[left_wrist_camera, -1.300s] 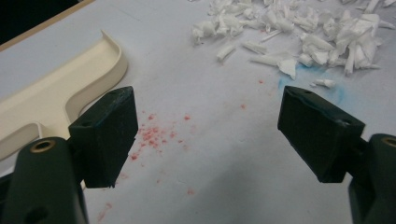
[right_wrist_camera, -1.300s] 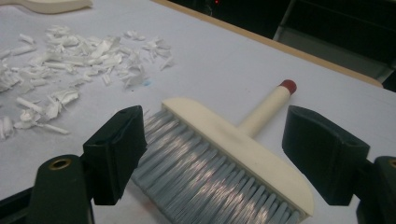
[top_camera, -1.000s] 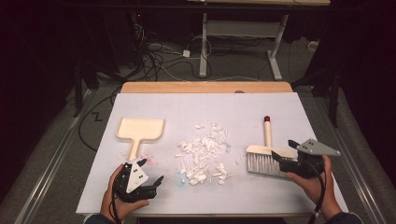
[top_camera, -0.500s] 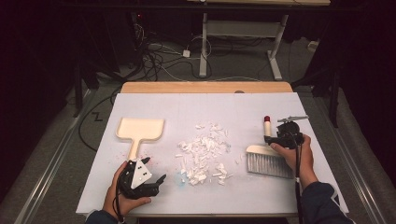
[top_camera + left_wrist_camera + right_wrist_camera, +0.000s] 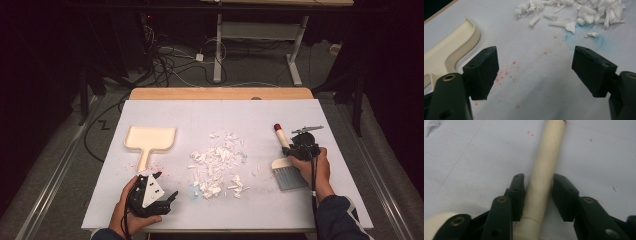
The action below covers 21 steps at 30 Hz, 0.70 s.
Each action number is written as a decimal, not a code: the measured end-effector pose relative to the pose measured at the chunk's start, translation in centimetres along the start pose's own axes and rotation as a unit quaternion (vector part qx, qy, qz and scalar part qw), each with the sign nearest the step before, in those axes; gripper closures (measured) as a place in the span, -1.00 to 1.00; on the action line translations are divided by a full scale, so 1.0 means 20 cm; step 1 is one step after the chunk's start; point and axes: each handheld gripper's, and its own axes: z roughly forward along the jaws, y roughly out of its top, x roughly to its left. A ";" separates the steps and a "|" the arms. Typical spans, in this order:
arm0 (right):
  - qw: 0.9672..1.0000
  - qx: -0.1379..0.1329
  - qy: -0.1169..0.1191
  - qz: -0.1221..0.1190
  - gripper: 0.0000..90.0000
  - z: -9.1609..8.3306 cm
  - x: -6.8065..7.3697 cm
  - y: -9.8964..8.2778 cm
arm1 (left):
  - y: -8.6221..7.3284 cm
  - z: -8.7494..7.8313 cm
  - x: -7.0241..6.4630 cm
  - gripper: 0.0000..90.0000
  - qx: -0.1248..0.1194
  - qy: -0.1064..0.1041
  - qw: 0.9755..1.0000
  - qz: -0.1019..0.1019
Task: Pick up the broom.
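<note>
Right gripper (image 5: pixel 298 148), near the table's (image 5: pixel 165 210) right edge: its jaws, which have just been closing, are seen clamped on the cream handle of the hand brush (image 5: pixel 544 170), just above the brush head. The brush (image 5: pixel 286 165) lies flat, its red-tipped handle pointed toward the far edge and its grey bristles toward the near edge. Left gripper (image 5: pixel 159 192), near the near-left corner: jaws held wide apart, nothing between them. Shredded white paper (image 5: pixel 218 162) is heaped mid-table; the cream dustpan (image 5: pixel 149 140) lies toward the left edge.
</note>
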 end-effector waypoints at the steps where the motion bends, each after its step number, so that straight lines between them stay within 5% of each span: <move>1: 1.000 -0.002 0.003 0.000 0.58 0.00 0.00 0.00 | 0.00 0.00 0.00 -0.54 -0.001 0.000 1.000 -0.001; 10: 1.000 -0.017 0.004 -0.001 0.59 -0.01 -0.01 -0.02 | 0.00 0.00 0.00 -0.54 -0.001 -0.001 1.000 0.000; 16: 0.997 -0.070 0.007 0.001 0.59 -0.12 -0.01 -0.03 | 0.00 -0.01 0.00 -0.53 -0.004 -0.001 1.000 -0.006; 21: 0.992 -0.122 0.020 -0.011 0.59 -0.24 -0.01 -0.05 | 0.01 -0.02 0.00 -0.53 -0.013 -0.005 1.000 -0.019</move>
